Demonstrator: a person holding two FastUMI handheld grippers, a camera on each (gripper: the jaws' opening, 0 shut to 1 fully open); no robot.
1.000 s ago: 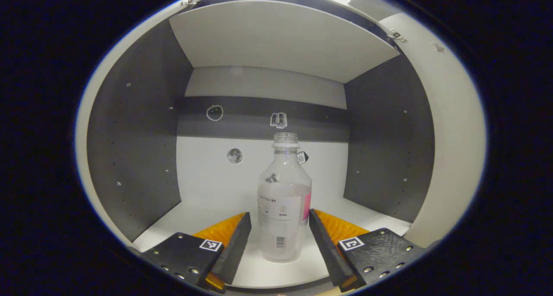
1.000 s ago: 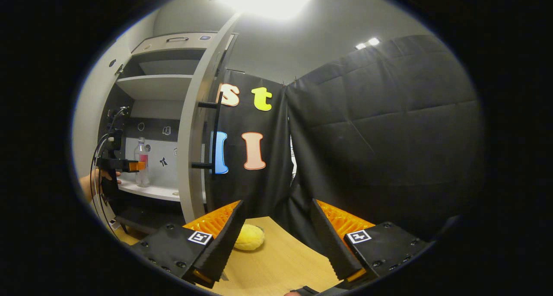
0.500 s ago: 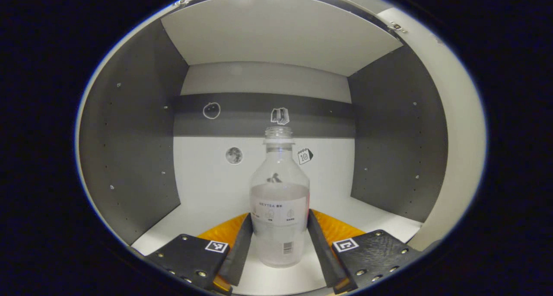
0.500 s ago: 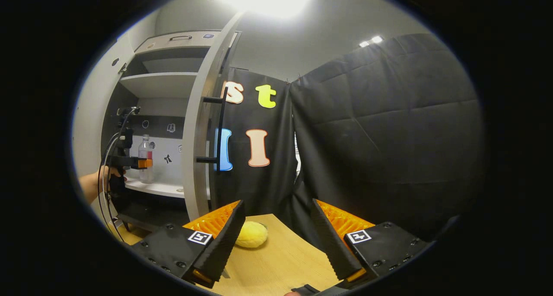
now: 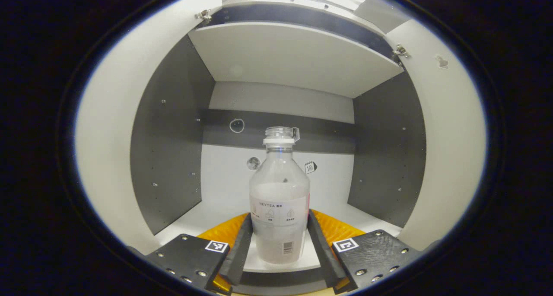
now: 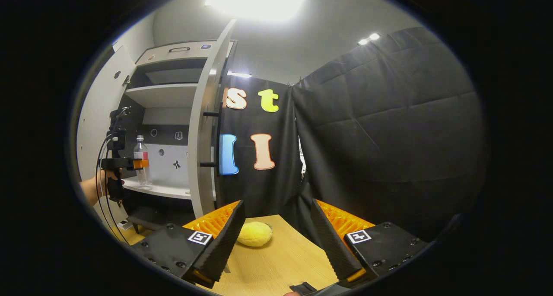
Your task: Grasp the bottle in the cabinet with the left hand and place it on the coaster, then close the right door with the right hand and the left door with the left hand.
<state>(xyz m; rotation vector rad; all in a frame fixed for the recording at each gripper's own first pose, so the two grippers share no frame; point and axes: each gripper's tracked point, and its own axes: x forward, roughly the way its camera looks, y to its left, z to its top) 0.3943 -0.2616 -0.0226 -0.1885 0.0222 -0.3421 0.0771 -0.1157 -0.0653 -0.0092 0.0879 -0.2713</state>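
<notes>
While both fingers of the left hand-held gripper [image 5: 276, 244] press on its lower sides, the bottle [image 5: 279, 201] stands upright between them, just above the front edge of the cabinet [image 5: 168, 136] shelf [image 5: 207, 214]. In the right gripper view, a hand [image 6: 103, 179] holds that gripper at the bottle in front of the open right door [image 6: 203, 127]. The right hand-held gripper [image 6: 276, 240] hangs wide open and empty over the wooden surface [image 6: 281, 261], near a yellow object [image 6: 255, 234].
</notes>
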